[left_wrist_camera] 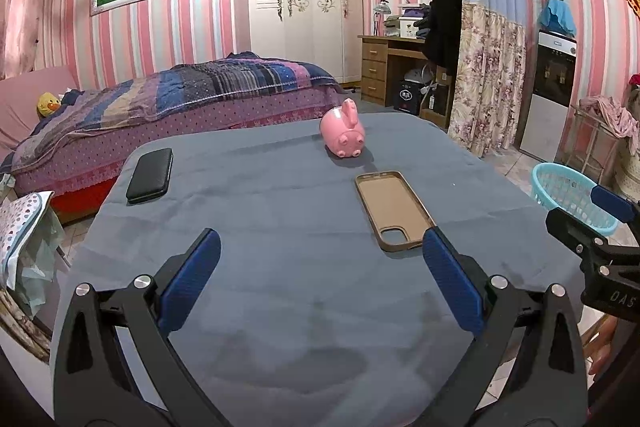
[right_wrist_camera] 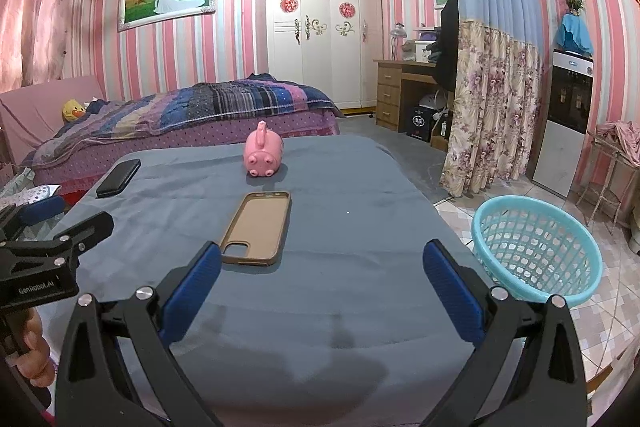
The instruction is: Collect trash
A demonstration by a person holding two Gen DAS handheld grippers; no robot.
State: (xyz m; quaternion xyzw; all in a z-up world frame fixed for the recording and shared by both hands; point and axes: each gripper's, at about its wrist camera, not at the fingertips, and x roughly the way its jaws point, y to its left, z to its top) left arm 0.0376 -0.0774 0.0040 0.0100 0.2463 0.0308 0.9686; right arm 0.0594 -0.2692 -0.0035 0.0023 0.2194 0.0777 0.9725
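Three things lie on a table under a grey-blue cloth point(left_wrist_camera: 280, 227) point(right_wrist_camera: 340, 227): a tan phone case point(left_wrist_camera: 394, 209) point(right_wrist_camera: 258, 227), a pink pig-shaped toy point(left_wrist_camera: 343, 135) point(right_wrist_camera: 263, 151) behind it, and a black flat case point(left_wrist_camera: 150, 175) point(right_wrist_camera: 119, 177) at the far left. A turquoise mesh basket point(left_wrist_camera: 568, 199) point(right_wrist_camera: 536, 251) stands on the floor to the table's right. My left gripper point(left_wrist_camera: 320, 247) hangs open above the near part of the cloth, empty. My right gripper point(right_wrist_camera: 320, 259) is open too, empty, with the phone case just past its left finger.
A bed with a striped quilt point(left_wrist_camera: 180, 95) point(right_wrist_camera: 192, 107) stands beyond the table. A white wardrobe point(left_wrist_camera: 300, 7), a wooden desk point(left_wrist_camera: 384, 67) and a floral curtain point(right_wrist_camera: 492, 107) line the back and right. Tiled floor point(right_wrist_camera: 600, 307) lies around the basket. A spotted bag point(left_wrist_camera: 20, 223) sits at the left.
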